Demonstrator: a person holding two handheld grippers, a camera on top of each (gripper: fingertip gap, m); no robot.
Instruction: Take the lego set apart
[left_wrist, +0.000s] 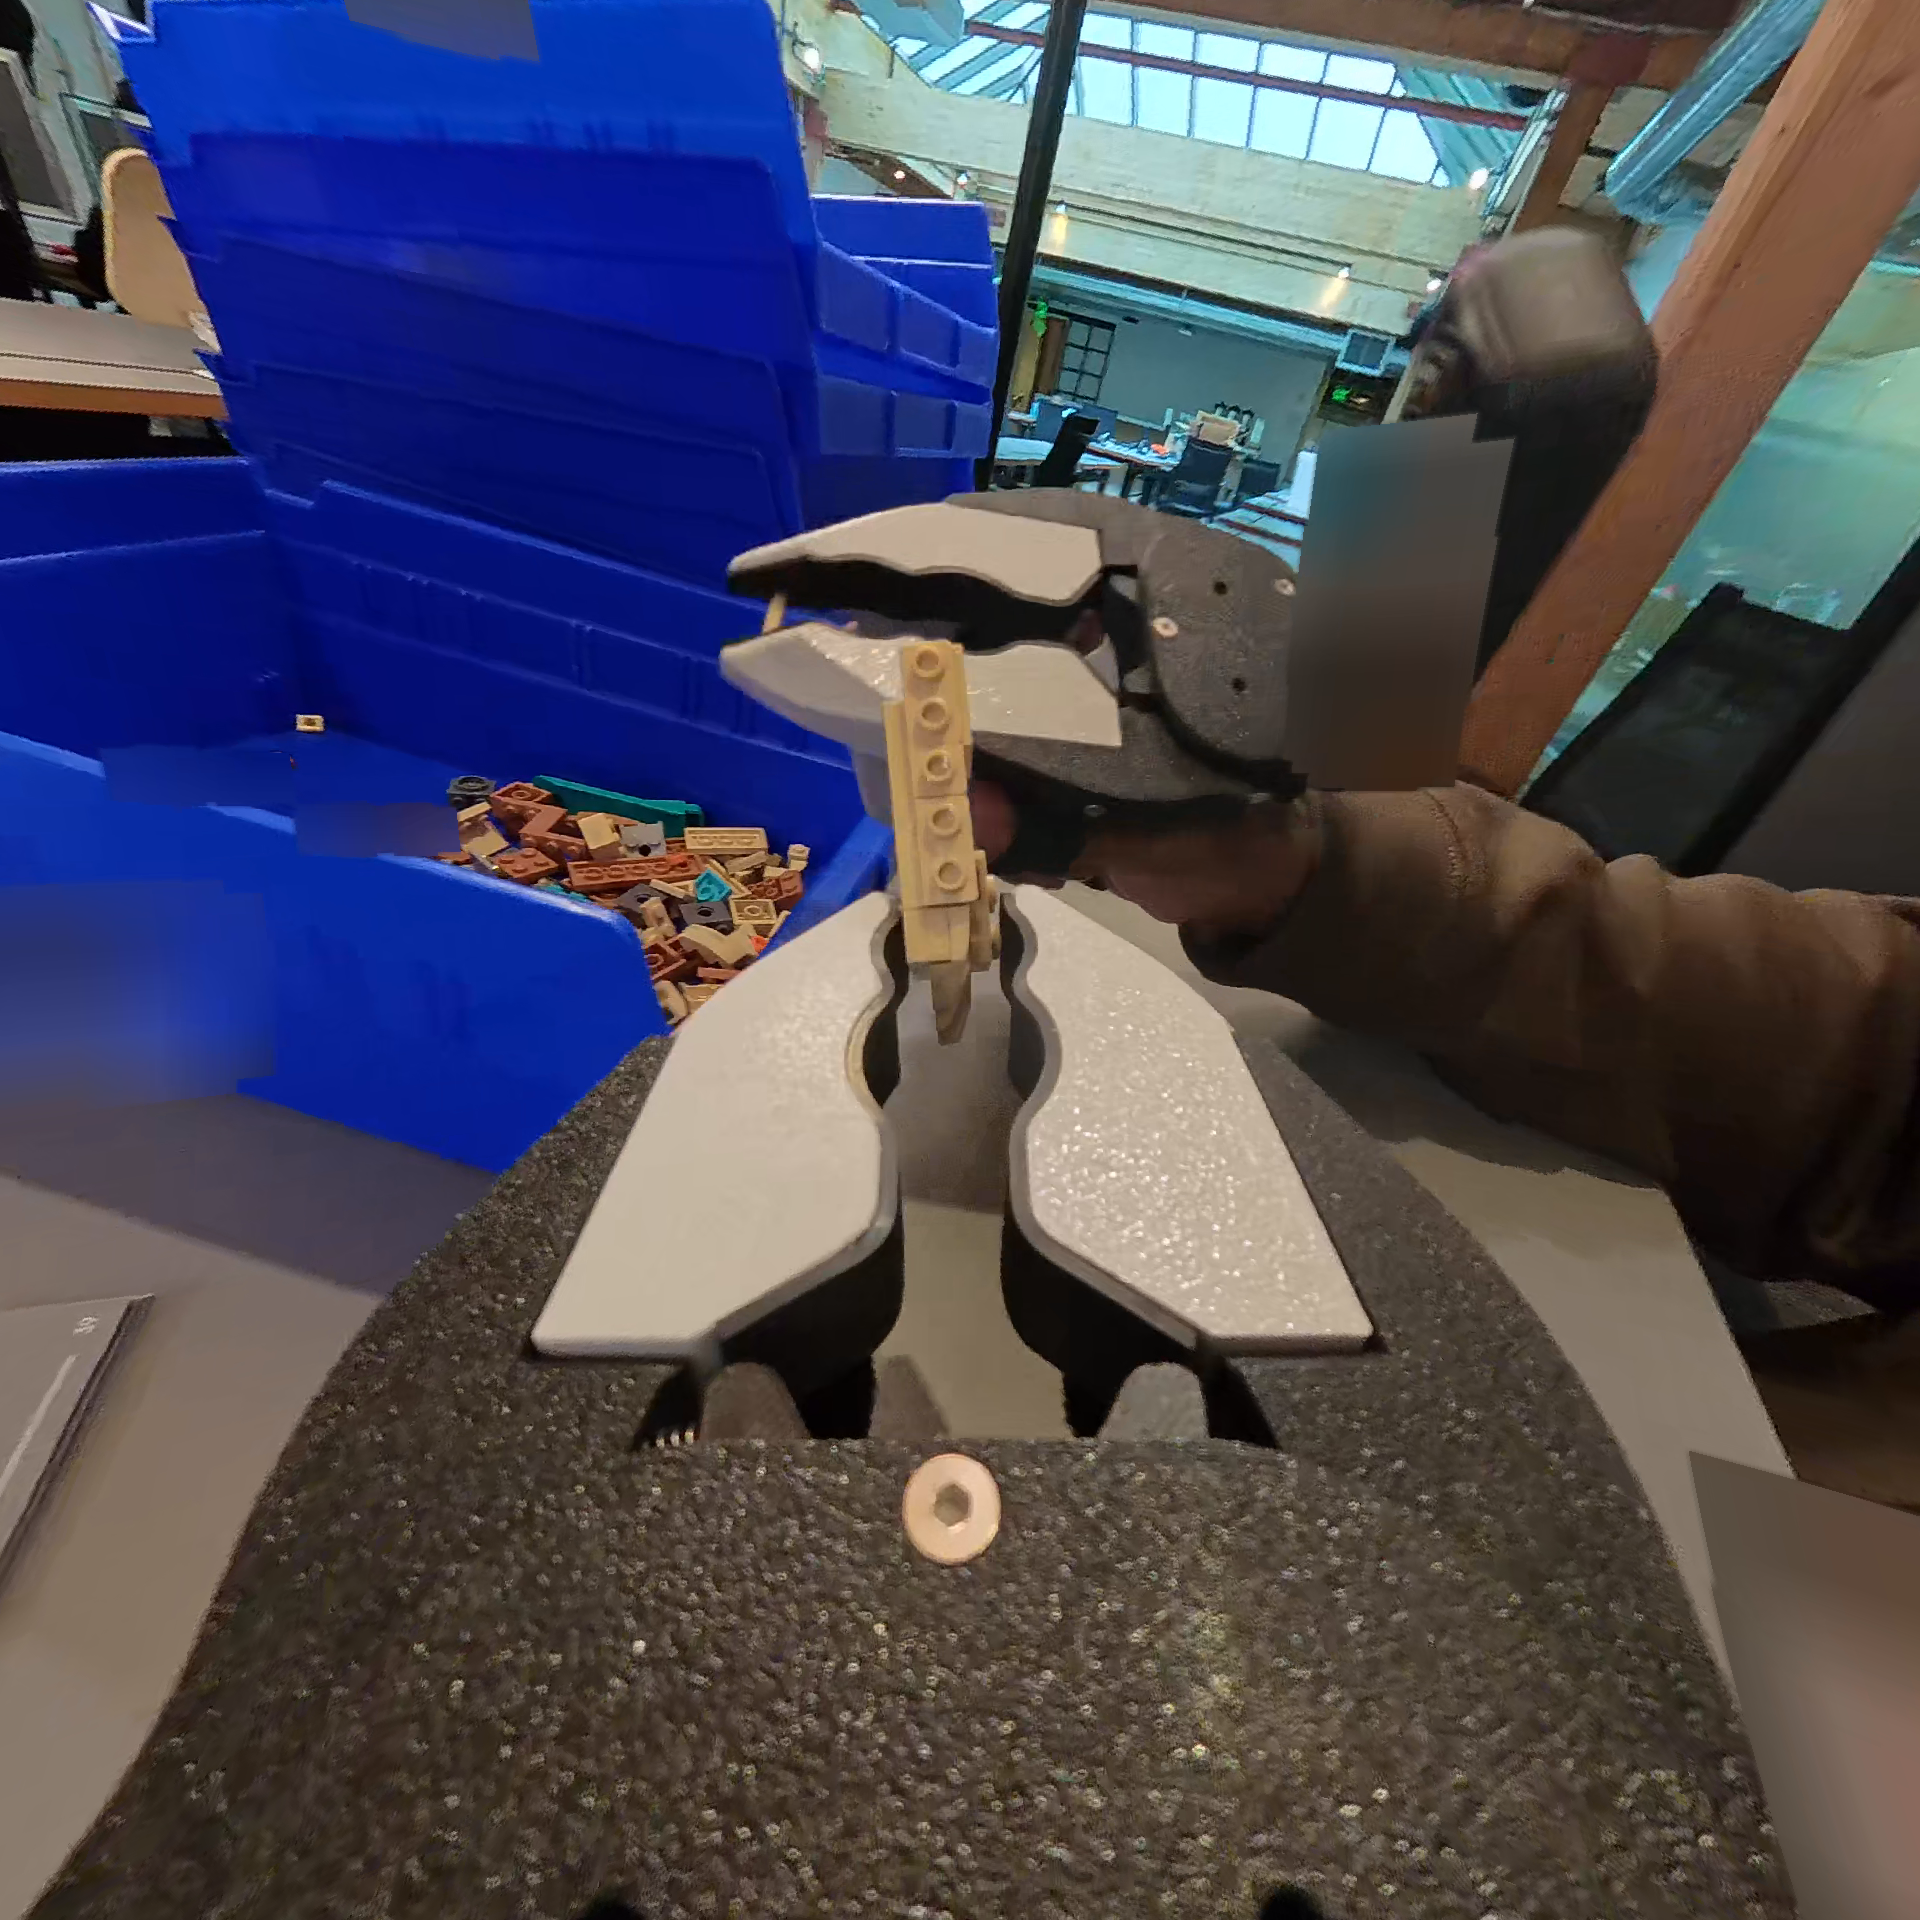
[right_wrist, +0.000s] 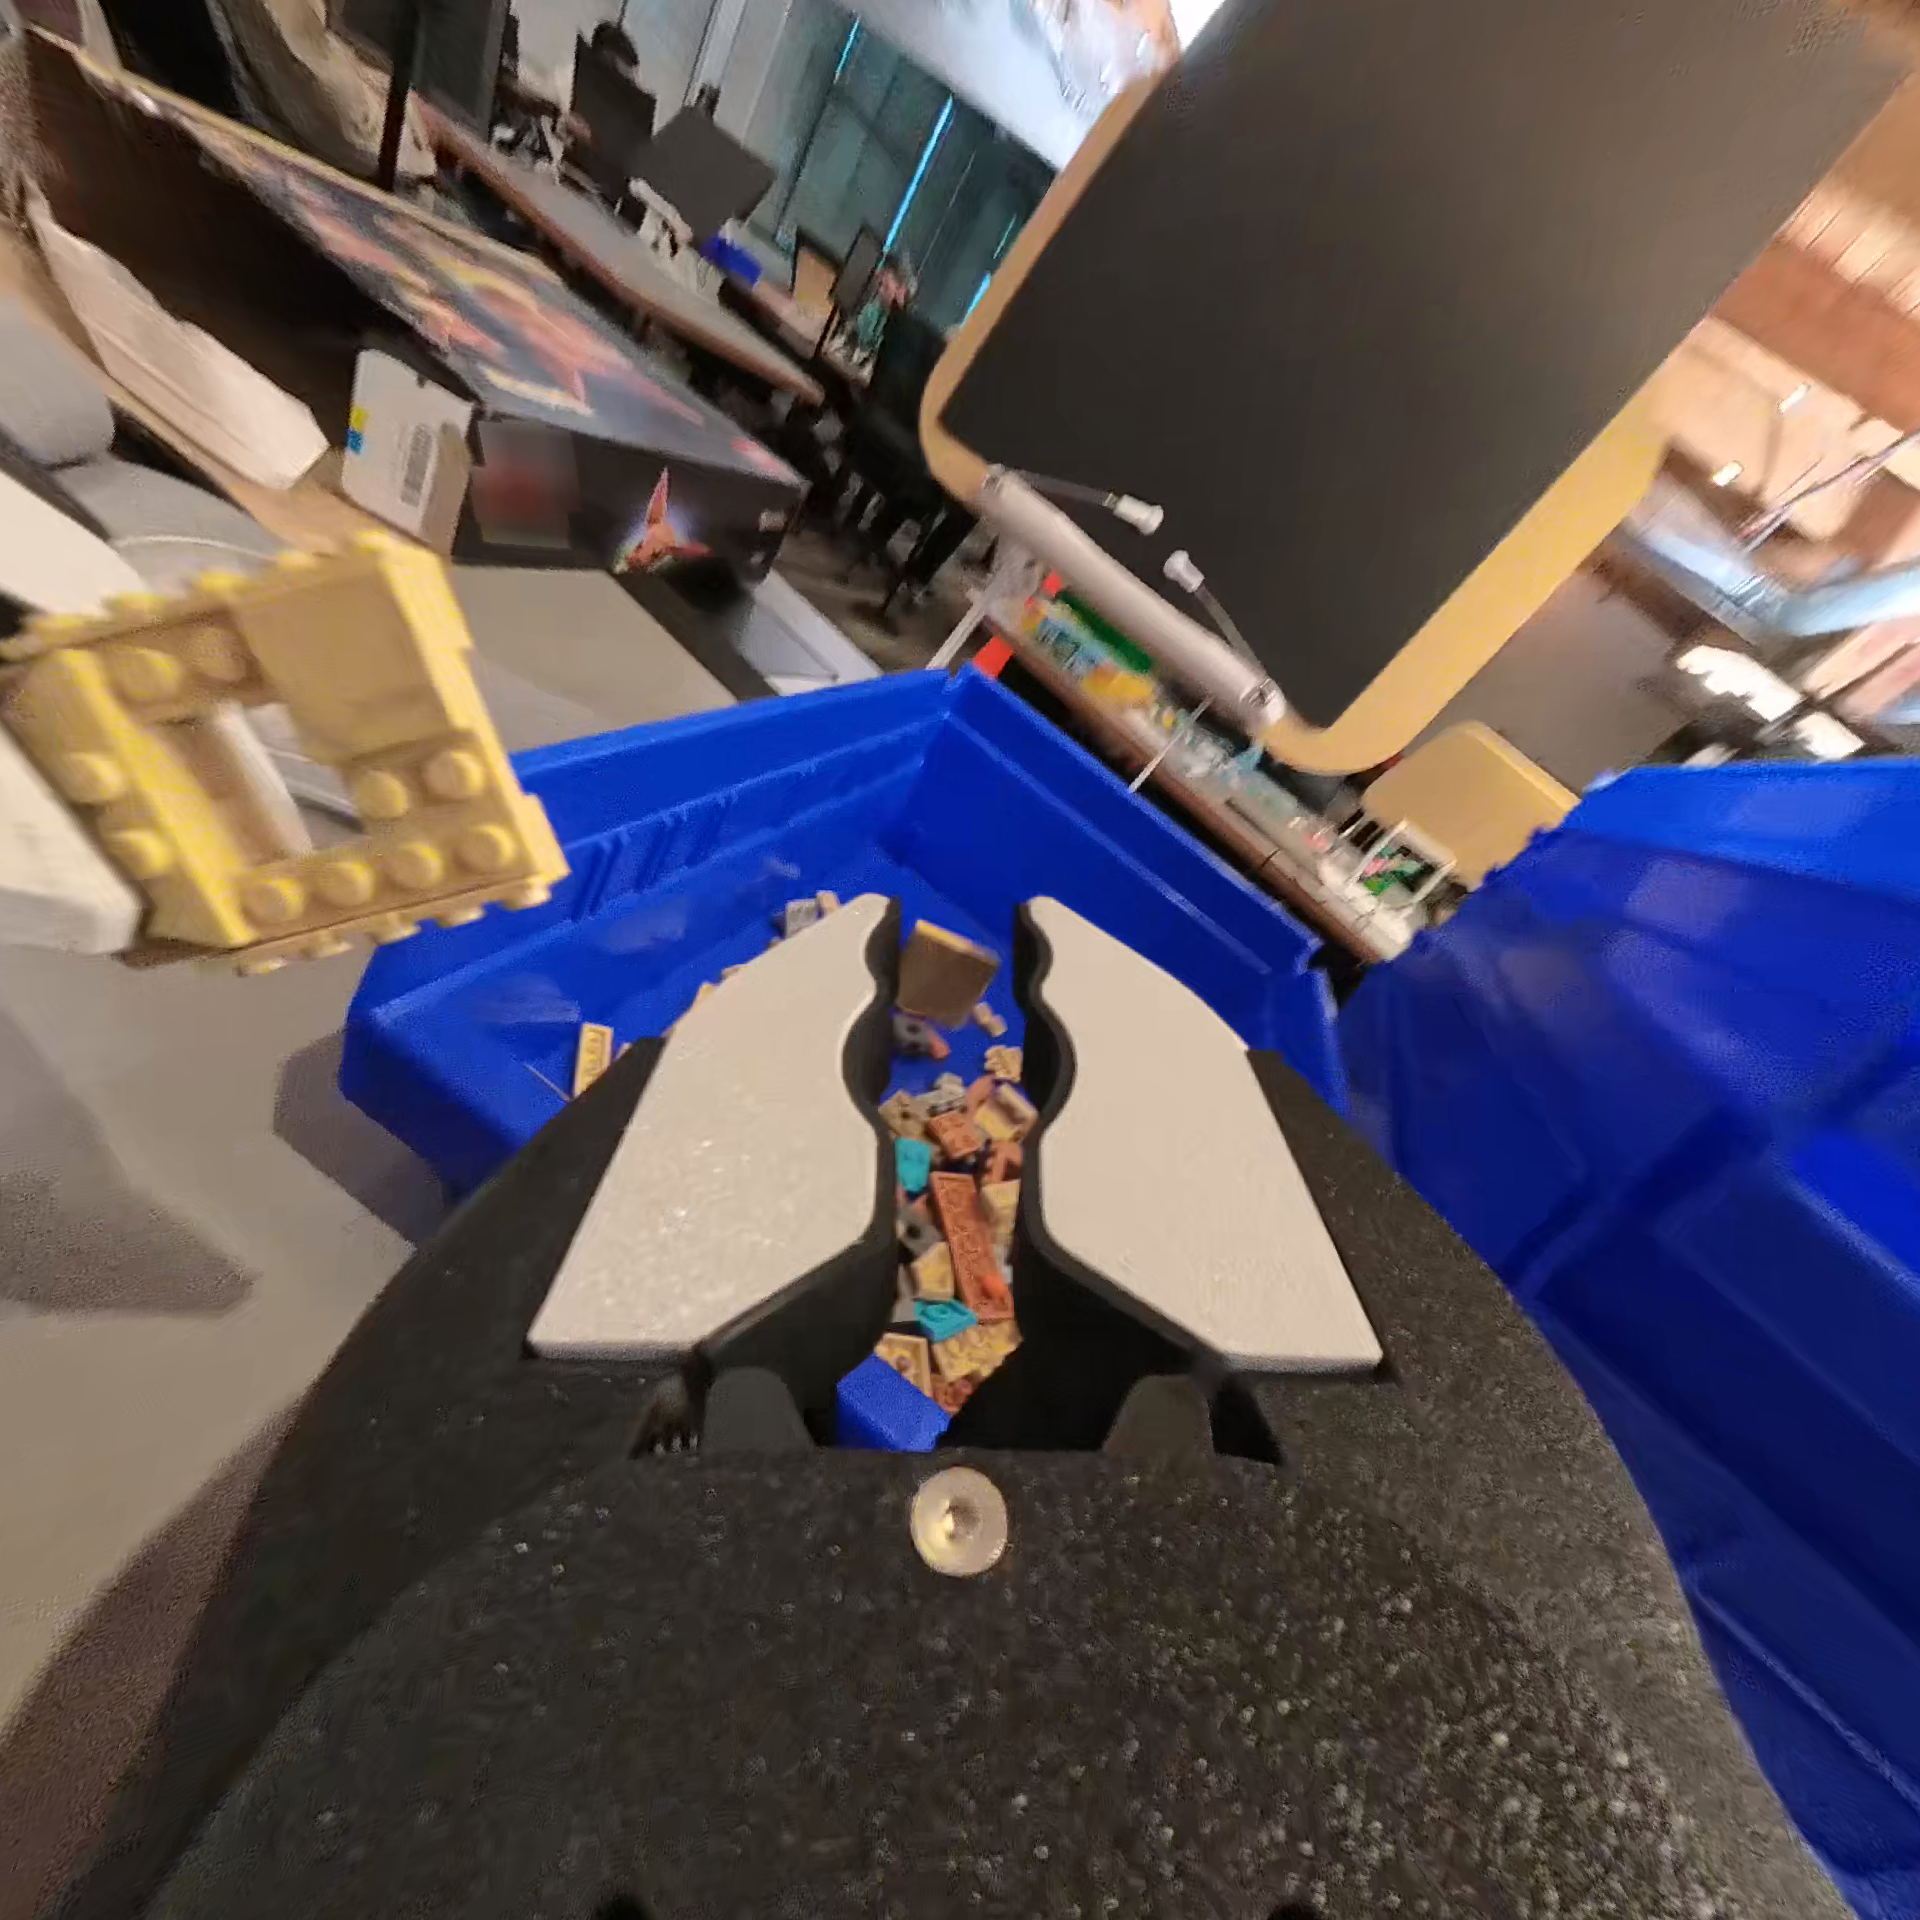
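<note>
Tan brick build (left_wrist: 935, 790) stands nearly upright in the left tongs (left_wrist: 945, 914), held above the grey table (left_wrist: 208, 1351). Its lower end sits between the 2 fingertips, which stand a narrow way apart and press on it from both sides. A row of 5 studs runs up the face that shows in the left wrist view. In the right wrist view the same build (right_wrist: 291, 748) shows at the far left as a flat frame of studded plates.

The right tongs (right_wrist: 956, 914) hang over a blue bin (right_wrist: 727, 748) that holds a heap of loose bricks (right_wrist: 956, 1195) in brown, tan, teal and grey. Its fingers stand a little apart. A small tan tile (right_wrist: 940, 977) sits tilted between the tips. It lies against the left finger, but a strip of blue shows between it and the right finger, so the pads do not clamp it. The view is blurred here.

From the left wrist view the right tongs (left_wrist: 769, 623) lie just behind the top of the build, with a person's brown sleeve (left_wrist: 1507, 987) behind them. A stack of blue bins (left_wrist: 499, 312) rises behind the bin of bricks.
</note>
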